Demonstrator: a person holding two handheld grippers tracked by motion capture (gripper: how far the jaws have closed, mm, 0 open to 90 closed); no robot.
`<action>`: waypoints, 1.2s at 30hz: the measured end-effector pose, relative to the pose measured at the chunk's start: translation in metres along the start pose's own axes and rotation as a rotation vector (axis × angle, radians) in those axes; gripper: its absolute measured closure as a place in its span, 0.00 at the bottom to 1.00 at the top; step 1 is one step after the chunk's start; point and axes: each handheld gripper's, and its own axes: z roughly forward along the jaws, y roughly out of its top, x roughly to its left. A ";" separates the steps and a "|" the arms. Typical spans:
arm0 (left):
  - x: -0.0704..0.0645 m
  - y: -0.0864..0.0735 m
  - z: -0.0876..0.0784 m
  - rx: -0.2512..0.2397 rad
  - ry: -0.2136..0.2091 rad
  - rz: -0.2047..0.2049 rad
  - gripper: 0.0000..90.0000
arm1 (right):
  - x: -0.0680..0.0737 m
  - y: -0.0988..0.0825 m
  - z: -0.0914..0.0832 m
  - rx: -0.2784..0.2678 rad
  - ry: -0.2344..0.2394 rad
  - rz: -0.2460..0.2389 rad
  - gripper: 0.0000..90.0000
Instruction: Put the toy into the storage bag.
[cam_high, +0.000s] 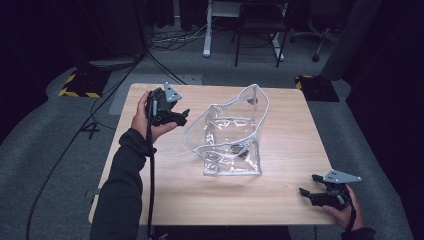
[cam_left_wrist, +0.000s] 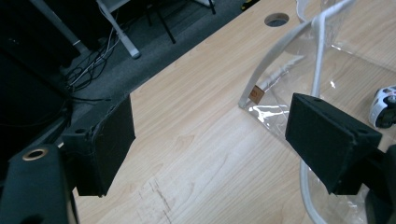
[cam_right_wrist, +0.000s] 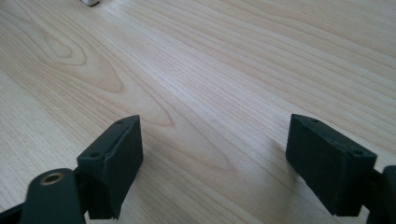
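Left gripper (cam_high: 183, 113) hangs over the table's (cam_high: 165, 200) far-left part, held in one hand (cam_high: 145, 117), jaws apart w/ nothing between them. It sits just left of the bag (cam_high: 230, 132), near but not touching. In the left gripper view its 2 black pads (cam_left_wrist: 108, 140) frame bare wood, w/ the bag's white-edged rim (cam_left_wrist: 275, 56) just beyond the right-hand one. One cable (cam_high: 151, 185) trails from it down along the sleeve (cam_high: 120, 195).

Right gripper (cam_high: 309, 183) rests at the near-right corner, well apart from the bag, in the other hand (cam_high: 345, 210). Jaws spread wide too, empty; the right gripper view shows bare wood grain (cam_right_wrist: 201, 84) between them. Each gripper carries 1 grey three-cornered plate (cam_high: 172, 92), so 2 in all.

One bag: clear plastic, white trim, standing open about mid-table, mouth tilted up toward the far side. Inside, low down, at least 1 small dark item (cam_high: 239, 148); can't tell exactly how many. In the left gripper view a small white-and-black piece (cam_left_wrist: 385, 105) shows through the plastic; what it is I can't make out. One small tan tag (cam_left_wrist: 256, 93) on the bag's seam. One round hole (cam_left_wrist: 276, 19) in the tabletop near the far edge.

Count: 2 grippers, 2 hands, 1 bag, 1 table.
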 end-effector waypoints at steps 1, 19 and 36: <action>-0.001 -0.004 0.001 -0.007 0.012 -0.015 0.18 | 0.000 0.000 0.000 0.000 0.000 0.001 0.21; -0.009 -0.044 -0.005 0.081 -0.016 0.035 0.18 | 0.000 0.000 0.000 -0.001 0.001 0.000 0.21; -0.022 -0.082 -0.002 0.169 -0.080 0.075 0.18 | 0.000 0.000 0.000 0.000 -0.001 0.002 0.21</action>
